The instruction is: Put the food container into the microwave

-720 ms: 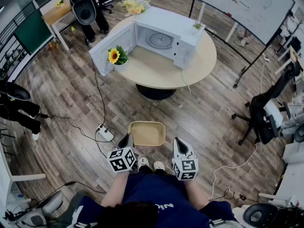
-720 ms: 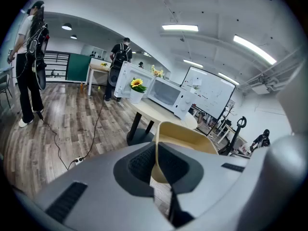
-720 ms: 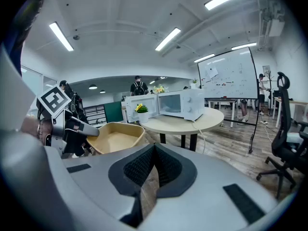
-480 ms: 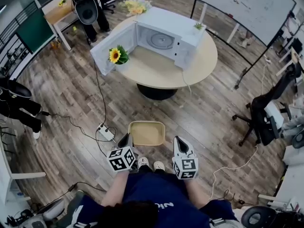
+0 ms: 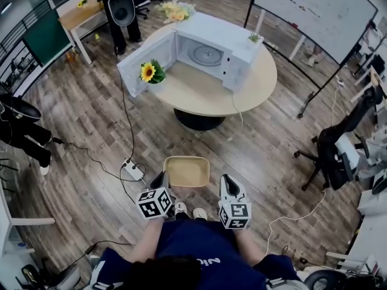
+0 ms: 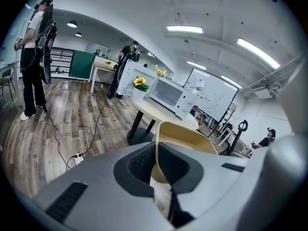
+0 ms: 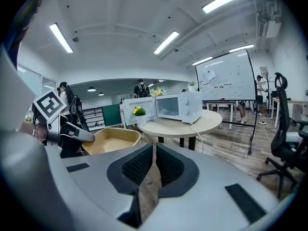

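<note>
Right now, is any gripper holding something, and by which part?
The left gripper holds the food container by its left side wall, pinched between the jaws. The right gripper is shut and holds nothing.

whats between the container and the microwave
Head view: only wood floor and the front of the round table separate the food container from the microwave.

Table: round (image 5: 199,92), pale wood top, dark central foot.
Floor: wood planks (image 5: 78,113).
Sunflower: potted (image 5: 147,72), at the table's left edge.
Yellow flowers: a bunch (image 5: 173,8) at the table's far edge.
Power strip: white (image 5: 133,169), on the floor, dark cable attached.
Whiteboard: on a stand (image 5: 320,8), right of the table.
Office chair: black (image 5: 331,144), well apart at right.
Desk: wooden (image 5: 78,14), far left, near a green board (image 5: 39,38).
</note>
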